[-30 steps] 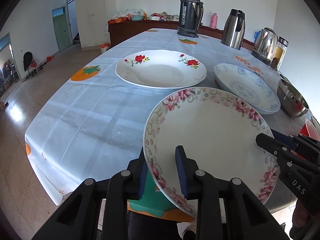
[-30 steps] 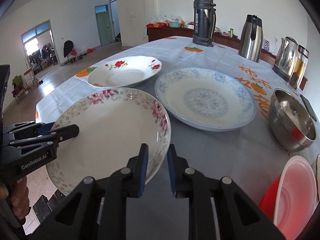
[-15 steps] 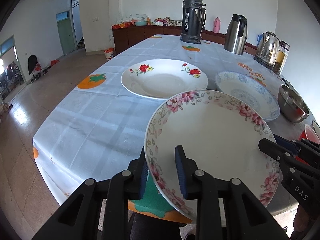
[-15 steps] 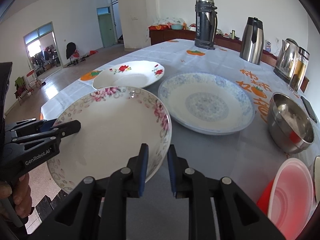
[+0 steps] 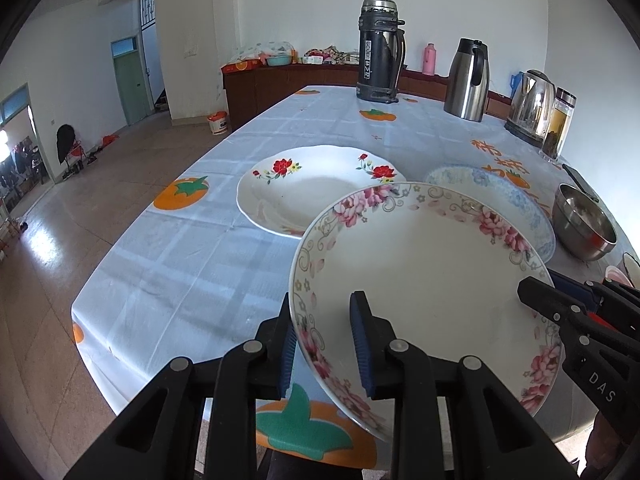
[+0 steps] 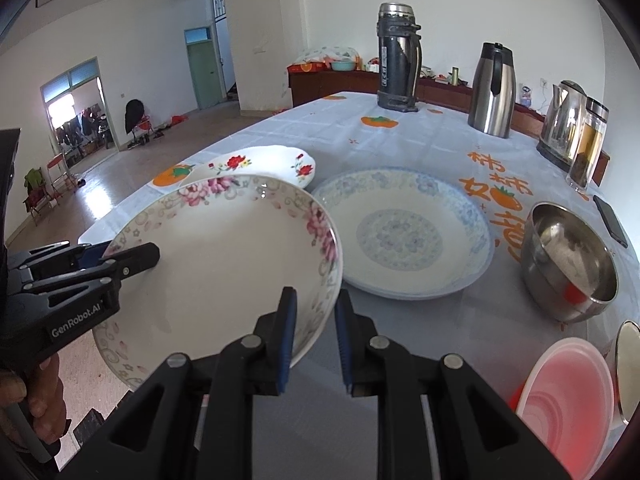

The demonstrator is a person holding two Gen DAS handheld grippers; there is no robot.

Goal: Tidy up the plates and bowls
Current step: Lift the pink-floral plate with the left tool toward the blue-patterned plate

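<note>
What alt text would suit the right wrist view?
Both grippers, right and left, clamp opposite rims of a pink-flowered plate held above the table. A blue plate, red-flowered plate and steel bowl sit beyond.

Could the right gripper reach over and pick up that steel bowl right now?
Probably not as things stand. The right gripper has its jaws closed on the rim of the pink-flowered plate, which the left gripper also grips. The steel bowl sits unobstructed on the table, but the plate must be put down first.

Glossy glazed plates (image 5: 420, 276), a shiny steel bowl (image 6: 568, 264), polished metal kettle (image 6: 564, 120), and translucent plastic tub (image 6: 568, 396) sit on smooth tablecloth (image 5: 192, 248).
</note>
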